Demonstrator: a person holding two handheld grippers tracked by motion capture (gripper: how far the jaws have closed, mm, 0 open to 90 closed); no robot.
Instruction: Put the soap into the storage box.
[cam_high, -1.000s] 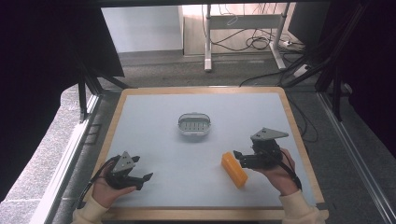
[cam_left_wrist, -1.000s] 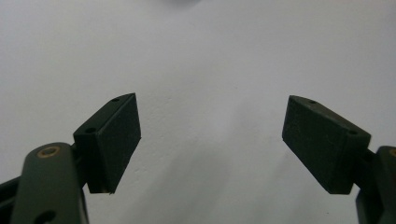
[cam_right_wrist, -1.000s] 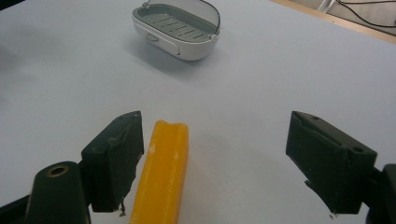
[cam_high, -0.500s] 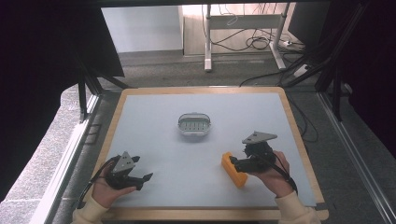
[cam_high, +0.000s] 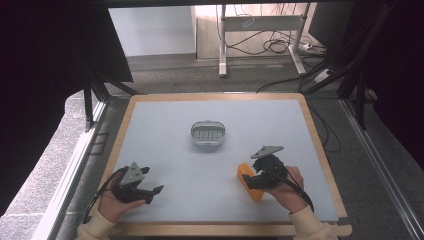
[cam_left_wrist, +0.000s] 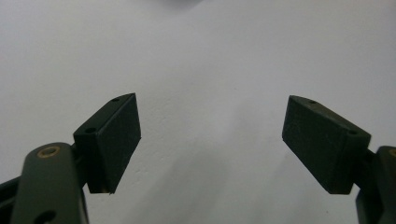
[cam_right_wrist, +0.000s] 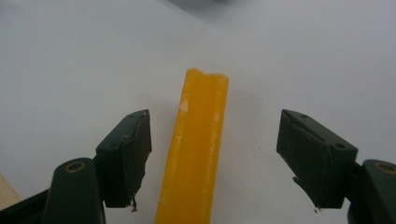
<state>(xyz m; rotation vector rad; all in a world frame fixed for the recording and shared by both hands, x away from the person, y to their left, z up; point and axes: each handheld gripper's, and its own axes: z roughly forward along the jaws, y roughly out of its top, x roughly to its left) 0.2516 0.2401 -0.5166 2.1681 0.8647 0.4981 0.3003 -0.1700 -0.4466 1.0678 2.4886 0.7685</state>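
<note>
Right gripper has dropped toward me onto yellow block, near-right of slotted dish on worktop. Fingers spread, straddling block, no pinch yet. I judge grasp next. Left gripper spread, unmoved, near-left of dish.

Left hand sits low at the near left, wrapped around the left gripper, jaws spread wide and pointing right. Over on the other side, the right hand grips the right gripper, aimed leftward, grey three-cornered plate up top, jaws parted wide too. Both forearms, in pale sleeves, come in from the bottom edge.
</note>
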